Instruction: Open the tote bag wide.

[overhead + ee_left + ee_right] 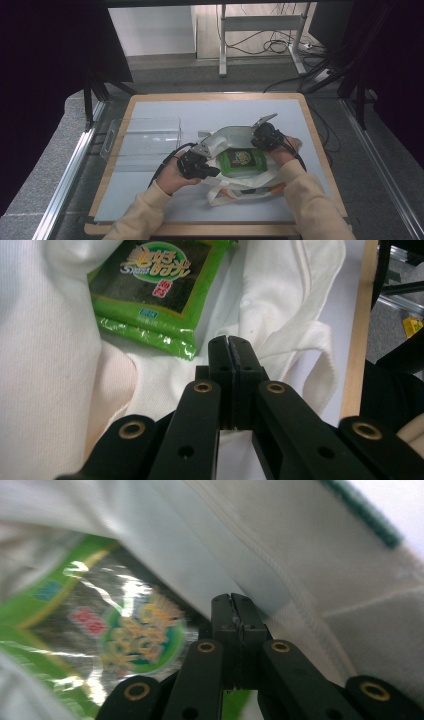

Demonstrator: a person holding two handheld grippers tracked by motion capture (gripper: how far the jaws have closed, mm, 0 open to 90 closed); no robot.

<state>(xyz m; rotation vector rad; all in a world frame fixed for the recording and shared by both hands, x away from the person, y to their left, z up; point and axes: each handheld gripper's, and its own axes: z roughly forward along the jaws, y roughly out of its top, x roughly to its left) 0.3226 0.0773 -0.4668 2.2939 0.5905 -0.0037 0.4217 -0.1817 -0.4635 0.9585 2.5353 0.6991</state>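
A white cloth tote bag (pixel 235 192) lies on the mat, with a green seaweed packet (pixel 243 161) in its open mouth. The packet also appears in the left gripper view (pixel 155 287) and, blurred, in the right gripper view (pixel 125 630). My left gripper (pixel 216 172) is at the bag's left side, its jaws shut and pointing at the packet; its tips (pixel 230 342) hover over the cloth (pixel 50 390) with nothing seen between them. My right gripper (pixel 254 142) is at the bag's far right edge, jaws shut (pixel 232 600) at the raised upper flap (pixel 280 545), which stretches taut over the packet.
A clear plastic tray (pixel 142 137) lies at the left of the grey mat (pixel 200 110). The bag's handles (pixel 320 370) trail toward the wooden table edge (pixel 357 340) near the person. Beyond the table are a desk frame and cables on the floor (pixel 270 45).
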